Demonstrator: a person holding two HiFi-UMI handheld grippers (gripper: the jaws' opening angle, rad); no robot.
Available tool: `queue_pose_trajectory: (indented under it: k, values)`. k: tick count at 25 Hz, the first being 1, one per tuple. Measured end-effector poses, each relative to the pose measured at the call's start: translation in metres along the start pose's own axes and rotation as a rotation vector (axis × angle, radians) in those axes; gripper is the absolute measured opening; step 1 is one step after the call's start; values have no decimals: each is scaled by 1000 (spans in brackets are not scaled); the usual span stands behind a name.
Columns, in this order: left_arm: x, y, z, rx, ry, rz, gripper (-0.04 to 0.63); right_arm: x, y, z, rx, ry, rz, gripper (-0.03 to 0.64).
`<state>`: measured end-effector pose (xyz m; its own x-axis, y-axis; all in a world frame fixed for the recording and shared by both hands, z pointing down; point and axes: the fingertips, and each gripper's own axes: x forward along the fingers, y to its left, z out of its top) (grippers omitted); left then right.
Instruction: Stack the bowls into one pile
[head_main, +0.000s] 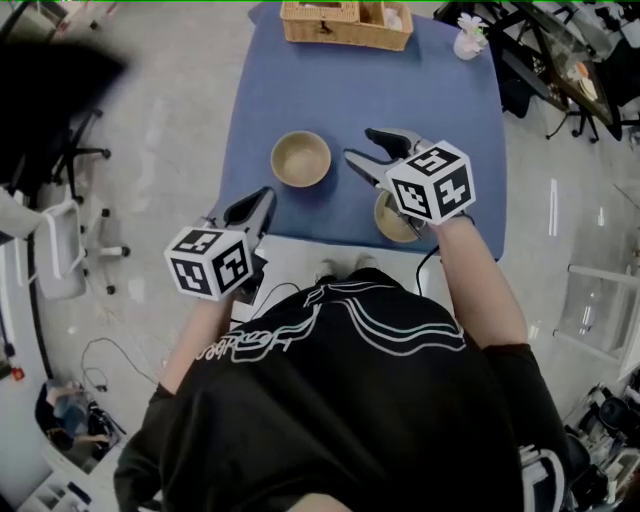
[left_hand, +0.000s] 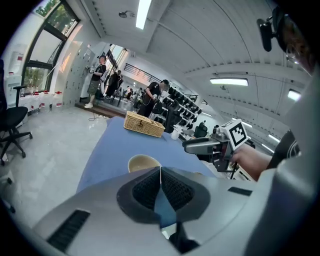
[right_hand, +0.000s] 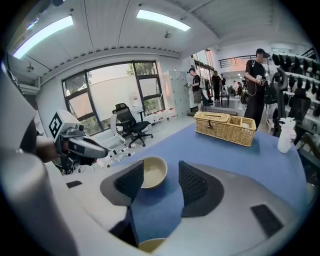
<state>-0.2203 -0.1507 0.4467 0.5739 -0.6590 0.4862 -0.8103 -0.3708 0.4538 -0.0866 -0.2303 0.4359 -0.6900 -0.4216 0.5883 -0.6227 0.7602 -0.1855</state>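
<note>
1. On the blue table (head_main: 300, 90), the far bowl (head_main: 300, 158) sits left of centre; the near bowl (head_main: 392, 226) lies under my right gripper (head_main: 360, 144).
2. My right gripper stands spread and empty; my left gripper (head_main: 265, 196) is pressed together, empty.

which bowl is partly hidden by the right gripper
The near bowl, at the front edge of the table, under the right gripper. The other bowl sits in full view, farther back and left.

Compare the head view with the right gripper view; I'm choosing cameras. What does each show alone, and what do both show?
Only the head view: the right gripper's marker cube. Only the right gripper view: windows and ceiling lights. Both: the far bowl, the near bowl, the wicker basket, the blue table and the left gripper.
</note>
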Motion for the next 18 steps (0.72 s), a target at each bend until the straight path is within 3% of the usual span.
queue_pose_trajectory:
  k: [8, 18]
  values:
    - [-15, 19, -3, -32, -18, 45, 28, 49, 12, -6, -22, 105, 59, 232]
    - [-22, 42, -10, -71, -14, 86, 27, 93, 0, -28, -20, 220, 54, 222]
